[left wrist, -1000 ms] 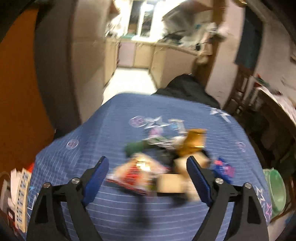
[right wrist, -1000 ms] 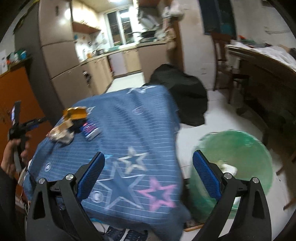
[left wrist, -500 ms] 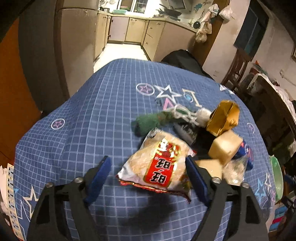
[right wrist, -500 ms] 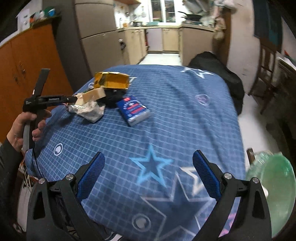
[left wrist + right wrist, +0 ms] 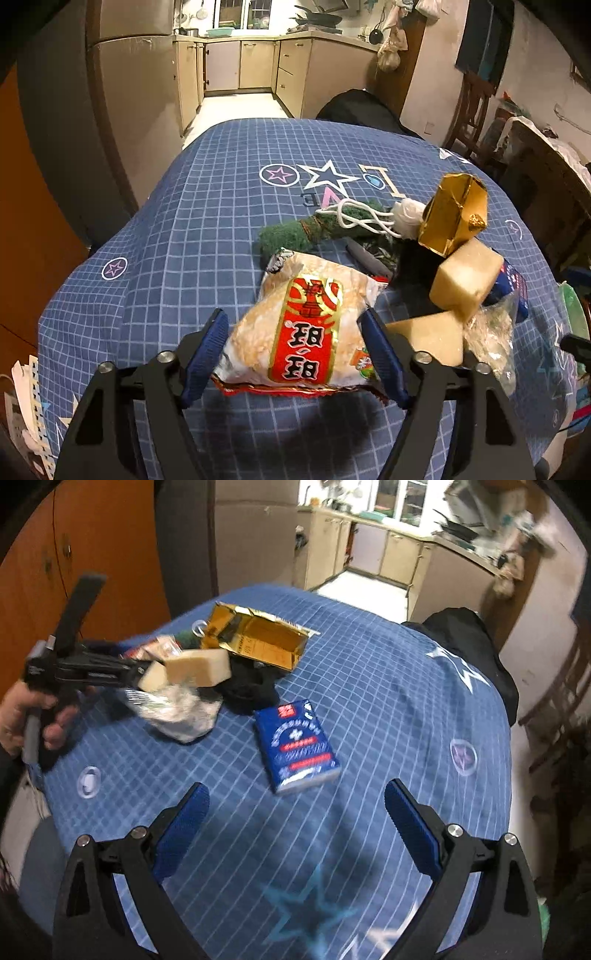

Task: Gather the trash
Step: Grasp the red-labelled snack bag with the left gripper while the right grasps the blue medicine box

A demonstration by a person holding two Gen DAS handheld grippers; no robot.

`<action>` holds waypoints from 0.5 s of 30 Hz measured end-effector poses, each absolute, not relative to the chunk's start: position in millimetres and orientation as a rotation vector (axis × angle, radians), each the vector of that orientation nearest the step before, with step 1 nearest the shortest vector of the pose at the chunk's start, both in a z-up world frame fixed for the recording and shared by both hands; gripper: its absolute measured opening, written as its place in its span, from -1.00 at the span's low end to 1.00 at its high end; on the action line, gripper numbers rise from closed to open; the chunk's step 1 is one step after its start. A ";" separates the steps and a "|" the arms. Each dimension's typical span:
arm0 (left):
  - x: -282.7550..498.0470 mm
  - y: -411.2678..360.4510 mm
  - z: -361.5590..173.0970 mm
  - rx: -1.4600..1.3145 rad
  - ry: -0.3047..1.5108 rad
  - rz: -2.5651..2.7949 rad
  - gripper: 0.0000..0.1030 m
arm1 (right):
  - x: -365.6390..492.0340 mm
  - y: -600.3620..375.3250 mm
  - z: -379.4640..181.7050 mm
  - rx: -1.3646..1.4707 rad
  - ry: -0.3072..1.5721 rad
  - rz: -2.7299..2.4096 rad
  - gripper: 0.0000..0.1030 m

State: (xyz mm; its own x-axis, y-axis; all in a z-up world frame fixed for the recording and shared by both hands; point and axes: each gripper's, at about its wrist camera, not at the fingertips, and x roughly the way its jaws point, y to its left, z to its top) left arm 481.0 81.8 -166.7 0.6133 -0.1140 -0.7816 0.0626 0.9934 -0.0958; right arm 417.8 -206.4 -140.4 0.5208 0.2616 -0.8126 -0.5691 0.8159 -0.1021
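Jaws astride crinkly snack bag (image 5: pixel 306 325)

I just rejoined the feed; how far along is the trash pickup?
Nothing visibly finished: the pile remains on the blue tablecloth. In hand: the left gripper has been closing around the red-labelled snack bag. The right gripper is open and empty. Left: gold foil pack, blue packet, crumpled plastic.
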 end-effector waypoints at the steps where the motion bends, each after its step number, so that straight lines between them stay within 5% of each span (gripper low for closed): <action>1: 481.0 80.8 -166.6 -0.060 0.899 -0.101 0.27 | 425.2 -201.9 -142.6 -0.406 0.904 0.517 0.80; 8: 471.0 84.8 -167.8 -0.065 0.874 -0.083 0.01 | 464.4 -181.0 -165.4 -0.484 0.996 0.539 0.79; 15: 461.9 84.7 -169.2 -0.075 0.868 -0.081 -0.02 | 475.3 -170.2 -183.8 -0.476 1.031 0.528 0.42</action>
